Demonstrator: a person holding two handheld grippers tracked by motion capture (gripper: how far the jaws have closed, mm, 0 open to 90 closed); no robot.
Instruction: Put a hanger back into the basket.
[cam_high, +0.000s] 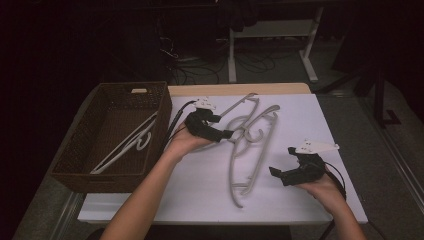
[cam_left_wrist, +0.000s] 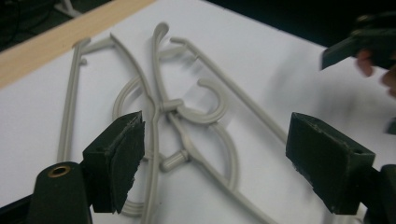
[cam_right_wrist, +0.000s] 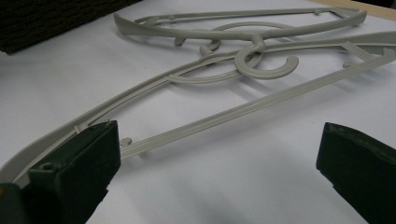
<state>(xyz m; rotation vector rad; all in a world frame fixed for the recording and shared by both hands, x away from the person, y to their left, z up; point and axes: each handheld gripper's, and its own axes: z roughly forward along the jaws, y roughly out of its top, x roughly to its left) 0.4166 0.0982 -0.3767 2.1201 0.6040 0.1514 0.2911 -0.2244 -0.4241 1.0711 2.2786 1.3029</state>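
Backdrop: dark room beyond, desk legs and cables on the floor; white table top (cam_high: 300, 130) with a wooden strip along the far edge.
Landmark: brown wicker basket (cam_high: 75, 160) at the table's left end, already holding one pale hanger (cam_high: 131, 142) laid on a slant.
Hangers: two grey plastic hangers (cam_high: 250, 145) lying flat just right of the basket, overlapped, hooks tangled near the middle.
Left gripper (cam_high: 227, 134): hovering just right of the basket over the tangled hooks (cam_left_wrist: 205, 105), jaws standing wide, nothing between the pads, not yet on plastic.
Right gripper (cam_high: 276, 172): well right of the basket, low at the hangers' near end, jaws spread wide, empty; left pad (cam_right_wrist: 93, 154) just beside a hanger shoulder, contact unclear.
Handling: light, stiff, smooth plastic; likely slippery and prone to skating on the table.
Grip spot: probably the thick neck below a hook, or a shoulder bar.
Risk: hooks snagging, second hanger dragging along.
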